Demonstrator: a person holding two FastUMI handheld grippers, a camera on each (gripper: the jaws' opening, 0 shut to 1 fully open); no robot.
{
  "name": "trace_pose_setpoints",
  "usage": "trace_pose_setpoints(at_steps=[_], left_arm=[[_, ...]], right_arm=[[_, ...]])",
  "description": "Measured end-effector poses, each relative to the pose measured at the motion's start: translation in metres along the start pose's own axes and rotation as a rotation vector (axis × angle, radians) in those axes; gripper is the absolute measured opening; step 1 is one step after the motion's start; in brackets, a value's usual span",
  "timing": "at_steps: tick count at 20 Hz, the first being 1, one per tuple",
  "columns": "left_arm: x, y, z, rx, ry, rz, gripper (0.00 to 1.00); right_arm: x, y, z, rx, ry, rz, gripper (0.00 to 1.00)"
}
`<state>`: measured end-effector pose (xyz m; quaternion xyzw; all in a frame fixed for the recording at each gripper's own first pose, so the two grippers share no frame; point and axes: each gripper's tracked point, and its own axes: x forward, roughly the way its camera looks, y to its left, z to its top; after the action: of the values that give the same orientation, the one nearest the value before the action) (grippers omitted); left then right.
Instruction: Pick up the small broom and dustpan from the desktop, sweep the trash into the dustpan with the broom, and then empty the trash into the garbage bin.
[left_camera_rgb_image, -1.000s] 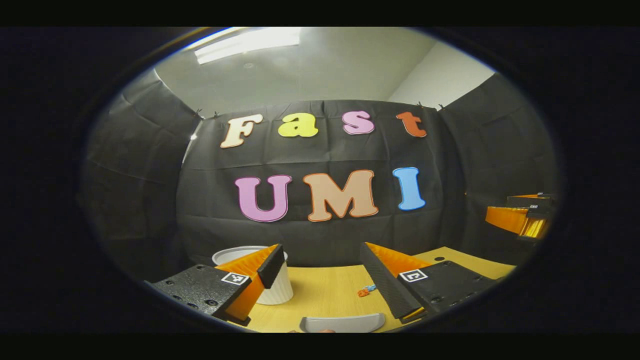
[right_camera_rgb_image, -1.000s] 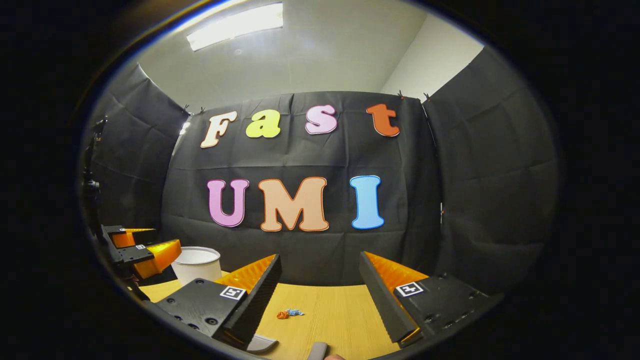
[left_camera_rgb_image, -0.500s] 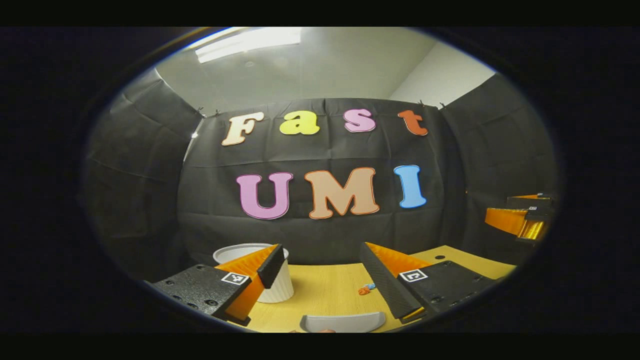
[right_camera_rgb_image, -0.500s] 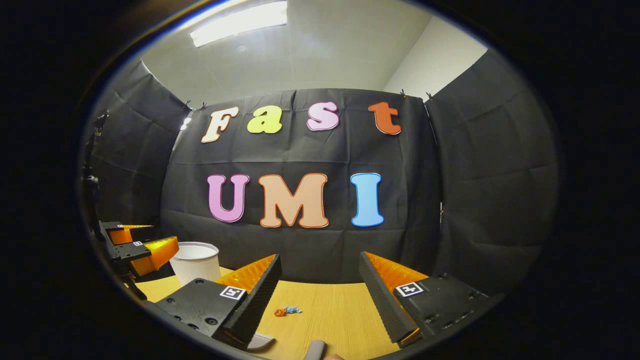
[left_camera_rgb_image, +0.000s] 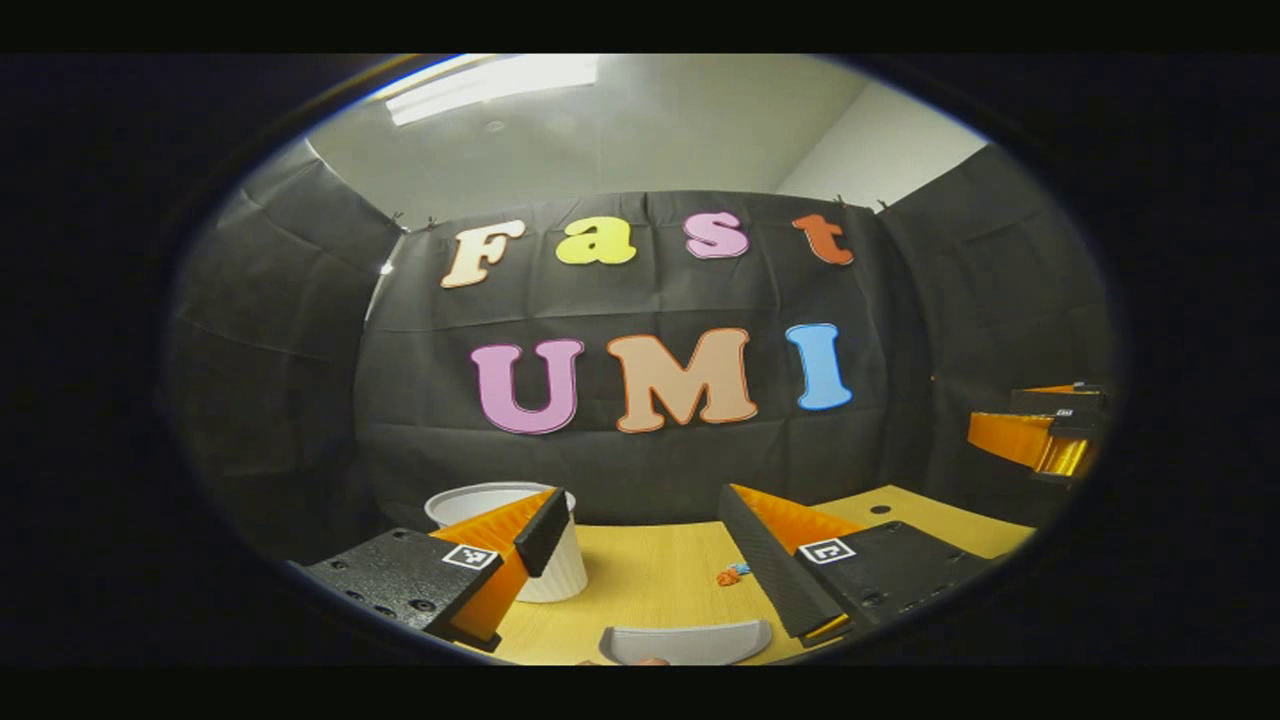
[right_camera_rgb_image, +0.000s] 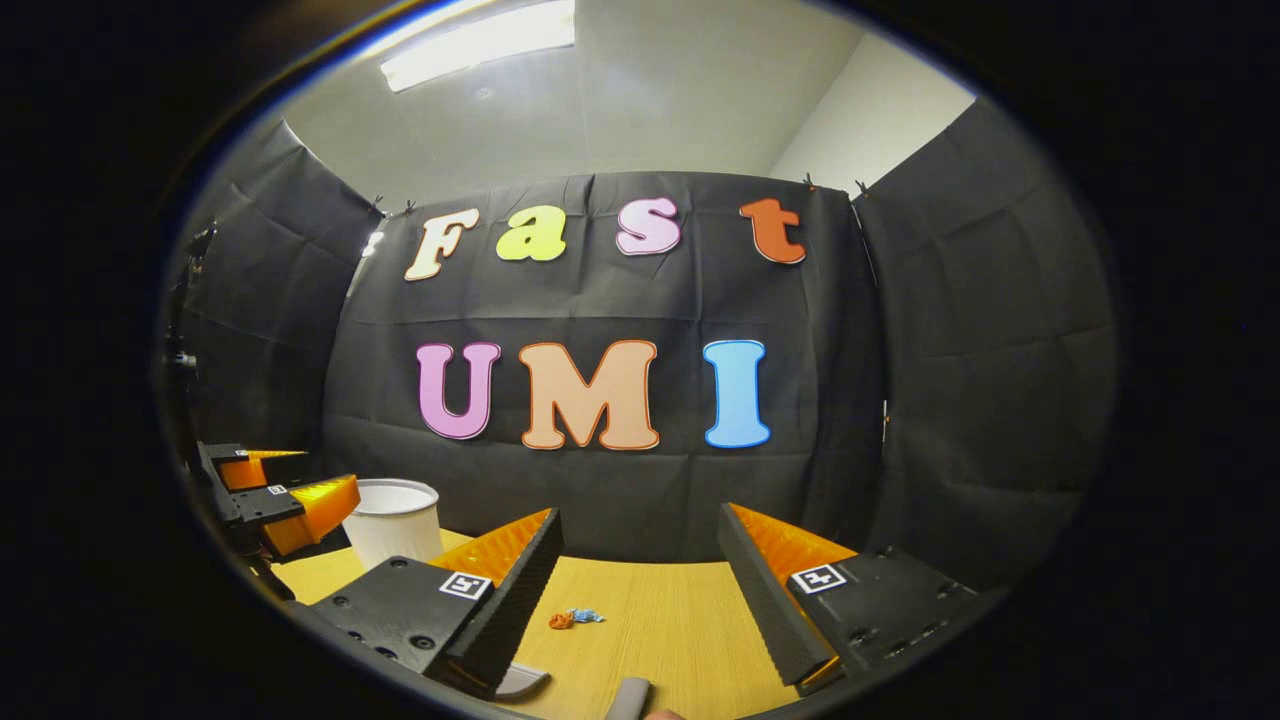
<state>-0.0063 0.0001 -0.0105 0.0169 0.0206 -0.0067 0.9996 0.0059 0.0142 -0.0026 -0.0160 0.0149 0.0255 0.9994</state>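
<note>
Now, both of my tools hovered spread and empty.
Dustpan (left_camera_rgb_image: 686, 643) lay at six o'clock under my left gripper (left_camera_rgb_image: 640, 545), long axis crosswise; right gripper (right_camera_rgb_image: 640, 575) farther.

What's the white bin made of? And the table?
The bin looks like matte white plastic: smooth, even walls with a thin rolled rim, though paper can't be ruled out. The table looks like light wood or wood-look laminate, judging by fine straight grain lines.
</note>
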Motion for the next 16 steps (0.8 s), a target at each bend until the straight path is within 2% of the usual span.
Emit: trace_pose_setpoints(at_steps=[6, 11, 16], left_arm=[[-0.002, -0.012, -0.021, 0.013, 0.061, 0.005, 0.93], [-0.023, -0.026, -0.105, 0.057, 0.327, -0.005, 0.93], [-0.067, -0.023, -0.199, 0.069, 0.590, 0.017, 0.94]], right_arm=[[0.005, -0.006, -0.020, -0.005, 0.051, 0.029, 0.92], [0.002, -0.002, -0.107, -0.011, 0.314, 0.151, 0.92], [-0.018, 0.008, -0.205, -0.079, 0.568, 0.218, 0.93]])
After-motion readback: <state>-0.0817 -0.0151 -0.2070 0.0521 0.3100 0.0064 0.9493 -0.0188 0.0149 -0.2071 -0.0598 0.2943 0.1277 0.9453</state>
